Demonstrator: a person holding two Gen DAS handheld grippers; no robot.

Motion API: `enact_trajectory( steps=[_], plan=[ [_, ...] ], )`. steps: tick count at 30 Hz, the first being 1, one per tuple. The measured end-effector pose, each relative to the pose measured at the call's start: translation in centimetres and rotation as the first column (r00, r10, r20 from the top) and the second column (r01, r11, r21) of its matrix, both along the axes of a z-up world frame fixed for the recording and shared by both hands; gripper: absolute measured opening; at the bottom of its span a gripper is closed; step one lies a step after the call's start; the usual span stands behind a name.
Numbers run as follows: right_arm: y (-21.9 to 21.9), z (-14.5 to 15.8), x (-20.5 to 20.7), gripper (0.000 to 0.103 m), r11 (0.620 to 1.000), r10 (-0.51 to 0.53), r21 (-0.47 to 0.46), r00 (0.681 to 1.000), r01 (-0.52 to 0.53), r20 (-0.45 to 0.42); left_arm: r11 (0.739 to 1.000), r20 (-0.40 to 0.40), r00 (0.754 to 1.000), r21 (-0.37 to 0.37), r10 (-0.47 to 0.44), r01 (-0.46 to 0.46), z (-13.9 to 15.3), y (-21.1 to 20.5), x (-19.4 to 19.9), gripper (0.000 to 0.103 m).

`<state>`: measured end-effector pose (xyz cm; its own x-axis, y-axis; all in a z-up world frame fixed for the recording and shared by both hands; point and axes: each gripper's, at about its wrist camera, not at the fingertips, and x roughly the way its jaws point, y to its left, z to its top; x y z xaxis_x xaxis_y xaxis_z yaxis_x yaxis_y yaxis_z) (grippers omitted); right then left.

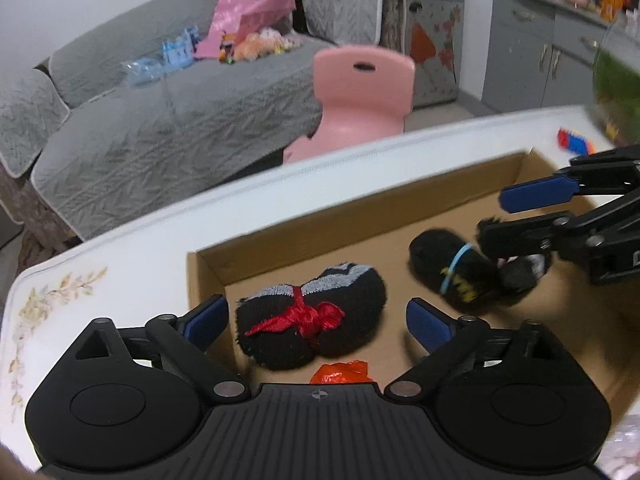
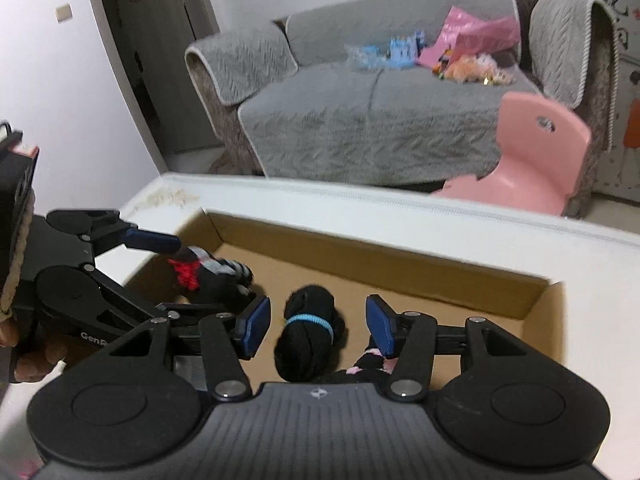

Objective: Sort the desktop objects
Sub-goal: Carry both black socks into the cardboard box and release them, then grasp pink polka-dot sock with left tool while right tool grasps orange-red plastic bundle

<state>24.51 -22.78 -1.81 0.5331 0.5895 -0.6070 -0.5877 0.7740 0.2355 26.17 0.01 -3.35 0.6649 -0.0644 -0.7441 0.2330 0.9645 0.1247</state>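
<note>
**Soft sock bundles, both in the box**

Your left gripper (image 1: pixel 316 316) and right gripper (image 2: pixel 316 326) stand wide, empty, each straddling a bundle in the shallow brown cardboard box (image 1: pixel 360 208). The red-ribboned black sock roll (image 1: pixel 312 320) and blue-banded black sock roll (image 2: pixel 308 336) look light and squashy; pinch across the tied waist.

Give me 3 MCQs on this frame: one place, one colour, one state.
1. Where are the sock bundles?
A. on the sofa
B. in the cardboard box
C. on the pink chair

2. What colour is the tie on the sock bundle between the left gripper's fingers?
A. red
B. green
C. white

3. How is the right gripper?
A. shut on a sock
B. out of view
C. open

Answers:
1. B, both lie on the box floor.
2. A, a red ribbon is knotted around it.
3. C, its fingers stand apart on either side of the blue-banded sock bundle.
</note>
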Motion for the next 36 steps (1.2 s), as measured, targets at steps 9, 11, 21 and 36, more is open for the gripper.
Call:
enact_trajectory(
  steps=[9,11,21,36],
  plan=[
    [-4.8,5.0,-9.0,0.056,0.997,-0.014,0.075,0.989,0.003,0.149,0.999,0.114,0.994,-0.043,0.000,0.005,4.7,1.0,-10.4,0.103],
    [-6.3,4.9,-12.3,0.065,0.994,-0.007,0.107,0.985,-0.011,0.170,0.999,0.116,0.993,-0.048,-0.004,0.010,4.7,1.0,-13.2,0.103],
    [-8.9,-0.3,-21.3,0.074,0.996,0.057,0.066,0.991,-0.065,0.119,0.997,0.080,0.995,-0.061,-0.052,0.057,1.3,-0.7,-25.3,0.103],
    [-7.9,-4.6,-24.5,0.079,0.984,0.178,0.002,0.981,-0.179,0.077,0.973,-0.023,1.000,-0.230,-0.021,0.015,-2.3,-3.5,-29.9,0.103]
  ],
)
